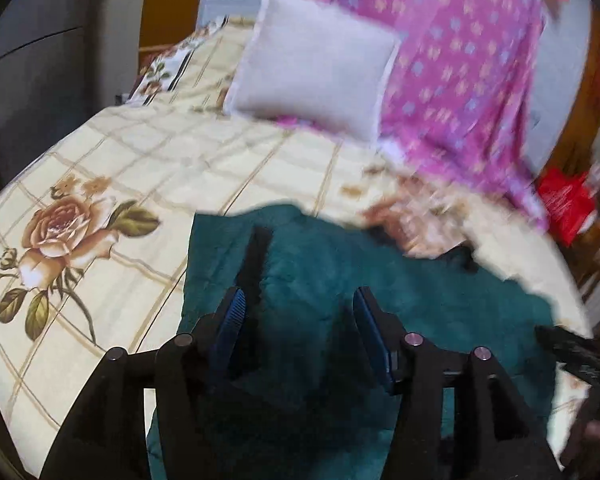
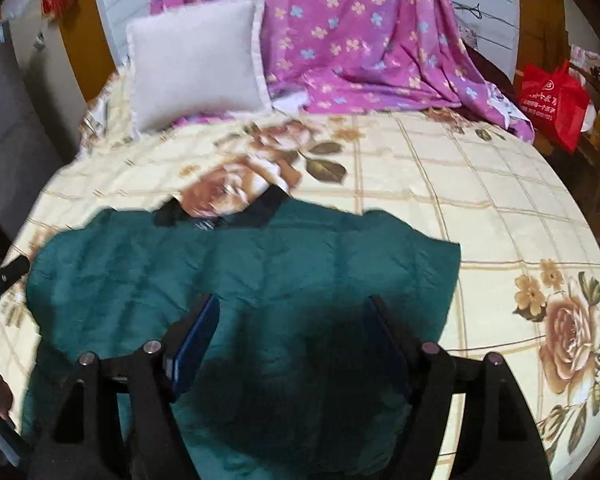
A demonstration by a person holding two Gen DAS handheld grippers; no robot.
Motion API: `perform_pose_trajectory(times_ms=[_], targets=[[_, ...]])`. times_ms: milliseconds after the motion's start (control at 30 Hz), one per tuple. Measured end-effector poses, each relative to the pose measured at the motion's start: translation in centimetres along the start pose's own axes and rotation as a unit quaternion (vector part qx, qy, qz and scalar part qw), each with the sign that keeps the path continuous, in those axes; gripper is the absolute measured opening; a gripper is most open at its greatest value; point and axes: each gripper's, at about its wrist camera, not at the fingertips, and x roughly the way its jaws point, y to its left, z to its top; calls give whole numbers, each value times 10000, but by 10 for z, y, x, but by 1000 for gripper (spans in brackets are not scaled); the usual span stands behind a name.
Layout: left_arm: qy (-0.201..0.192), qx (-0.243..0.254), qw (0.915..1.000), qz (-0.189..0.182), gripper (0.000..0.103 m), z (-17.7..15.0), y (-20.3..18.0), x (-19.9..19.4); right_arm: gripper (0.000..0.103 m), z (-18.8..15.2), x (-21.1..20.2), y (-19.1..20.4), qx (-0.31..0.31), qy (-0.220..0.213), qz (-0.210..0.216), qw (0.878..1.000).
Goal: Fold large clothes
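A teal green garment (image 1: 340, 280) lies spread on the bed's cream floral sheet (image 1: 100, 184); it also shows in the right wrist view (image 2: 240, 272). Its black collar (image 2: 260, 208) is at the far edge. My left gripper (image 1: 298, 304) hovers open and empty over the garment's left part. My right gripper (image 2: 294, 312) hovers open and empty over its near middle. The left gripper's body shows at the left edge of the right wrist view (image 2: 4, 280), and the right gripper's at the right edge of the left wrist view (image 1: 580, 356).
A grey pillow (image 2: 196, 60) and a purple flowered sheet (image 2: 340, 40) lie at the head of the bed. A red bag (image 2: 556, 100) stands at the right of the bed. A grey cabinet (image 1: 32, 60) stands at the left.
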Motion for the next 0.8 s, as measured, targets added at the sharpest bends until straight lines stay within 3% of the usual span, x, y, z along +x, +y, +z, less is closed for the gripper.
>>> perform_pose_trajectory(times_ms=[67, 133, 300, 400, 500, 600, 700, 800], targets=[[314, 109, 9993, 162, 38, -5, -2, 23, 78, -8, 19, -11, 99, 192, -75, 9997], [459, 128, 9988, 80, 38, -11, -1, 37, 78, -17, 31, -17, 77, 271, -95, 9996], [361, 398, 9983, 223, 38, -20, -8, 42, 80, -23, 37, -18, -20, 227, -125, 9997], [360, 472, 9979, 263, 38, -21, -10, 42, 80, -16, 18, -12, 92, 139, -293, 9994], [356, 466, 9979, 263, 38, -21, -10, 42, 80, -12, -12, 1, 239, -220, 174, 9993], [335, 489, 9978, 298, 38, -21, -11, 43, 80, -11, -18, 24, 85, -184, 384, 9991], [309, 536, 9975, 328, 38, -23, -12, 43, 80, -17, -9, 51, -233, -83, 396, 9989], [308, 528, 9977, 309, 39, -24, -12, 43, 80, -34, 18, 66, -518, 245, 139, 9983]])
